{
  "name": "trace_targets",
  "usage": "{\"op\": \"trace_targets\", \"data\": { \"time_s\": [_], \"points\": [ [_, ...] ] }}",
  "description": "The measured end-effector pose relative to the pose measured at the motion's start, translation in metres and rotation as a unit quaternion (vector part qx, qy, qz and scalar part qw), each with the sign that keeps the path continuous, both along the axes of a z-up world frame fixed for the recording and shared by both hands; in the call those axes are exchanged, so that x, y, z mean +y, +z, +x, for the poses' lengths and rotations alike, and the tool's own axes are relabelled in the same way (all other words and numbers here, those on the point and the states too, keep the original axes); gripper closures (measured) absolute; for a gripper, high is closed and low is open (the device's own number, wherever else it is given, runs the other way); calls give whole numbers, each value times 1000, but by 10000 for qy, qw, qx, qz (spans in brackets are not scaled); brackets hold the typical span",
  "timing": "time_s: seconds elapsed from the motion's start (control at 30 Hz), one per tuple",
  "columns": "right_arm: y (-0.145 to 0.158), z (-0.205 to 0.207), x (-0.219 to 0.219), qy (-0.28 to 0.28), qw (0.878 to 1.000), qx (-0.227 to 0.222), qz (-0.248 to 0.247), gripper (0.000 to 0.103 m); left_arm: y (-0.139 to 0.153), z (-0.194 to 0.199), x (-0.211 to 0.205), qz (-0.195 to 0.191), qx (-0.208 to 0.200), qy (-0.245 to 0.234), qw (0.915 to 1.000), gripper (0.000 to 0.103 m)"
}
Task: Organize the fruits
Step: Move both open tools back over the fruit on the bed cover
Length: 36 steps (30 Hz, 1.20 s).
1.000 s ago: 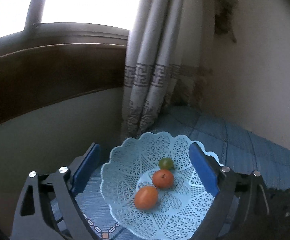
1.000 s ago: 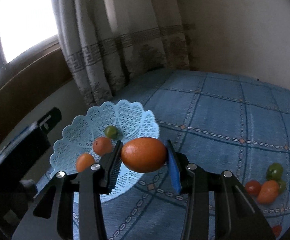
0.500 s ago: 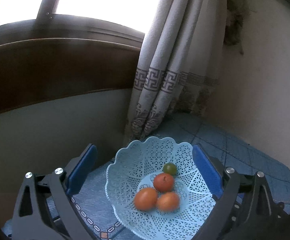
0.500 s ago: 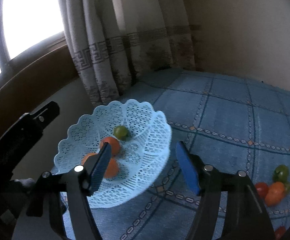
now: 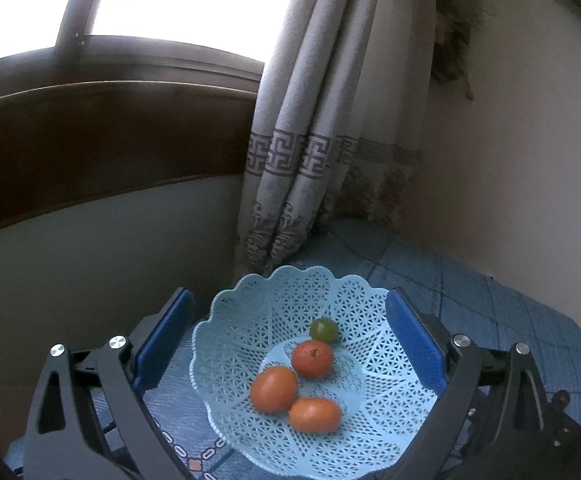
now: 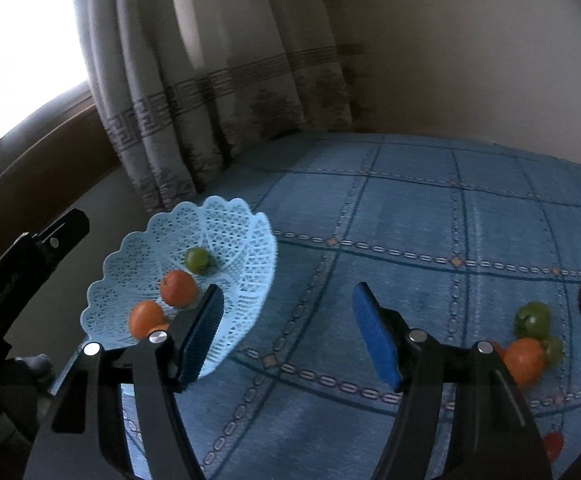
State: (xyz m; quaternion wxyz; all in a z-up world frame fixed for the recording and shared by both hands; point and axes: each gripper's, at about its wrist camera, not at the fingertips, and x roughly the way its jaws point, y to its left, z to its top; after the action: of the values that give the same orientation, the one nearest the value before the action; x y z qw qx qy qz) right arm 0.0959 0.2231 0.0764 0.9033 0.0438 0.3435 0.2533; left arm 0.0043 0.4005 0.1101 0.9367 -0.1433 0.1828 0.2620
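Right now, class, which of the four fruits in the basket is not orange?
The small round green fruit, lying farthest back in the light blue lattice basket, toward the curtain. The other three fruits, clustered nearer the camera, are all orange.

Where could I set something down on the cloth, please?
The blue tablecloth lies bare between the basket and the loose fruit pile at the right edge. The basket middle is crowded with four fruits.
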Motion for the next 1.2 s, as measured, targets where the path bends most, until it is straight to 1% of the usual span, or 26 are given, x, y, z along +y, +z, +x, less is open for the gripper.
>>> {"op": "trace_targets", "data": {
  "time_s": [0.27, 0.53, 0.6, 0.8, 1.0, 1.2],
  "points": [
    [-6, 4, -34, -377, 9993, 78, -7, 36, 1, 3, -20, 200, 83, -350, 9992, 5],
    [-11, 6, -75, -775, 9969, 120, -18, 36, -7, 10, -48, 438, 195, -819, 9955, 4],
    [-12, 7, -86, -909, 9958, 134, -8, 36, -10, 11, -55, 487, 236, -947, 9940, 4],
    [-14, 11, -123, -1316, 9911, 203, 70, 36, -11, 12, -84, 805, 305, -1422, 9861, 4],
    [-20, 17, -153, -1689, 9849, 326, 173, 36, -13, 14, -97, 921, 374, -1612, 9819, 4],
    [-28, 24, -168, -1938, 9796, 478, 241, 36, -16, 13, -113, 1084, 402, -1868, 9756, 4]
  ]
}}
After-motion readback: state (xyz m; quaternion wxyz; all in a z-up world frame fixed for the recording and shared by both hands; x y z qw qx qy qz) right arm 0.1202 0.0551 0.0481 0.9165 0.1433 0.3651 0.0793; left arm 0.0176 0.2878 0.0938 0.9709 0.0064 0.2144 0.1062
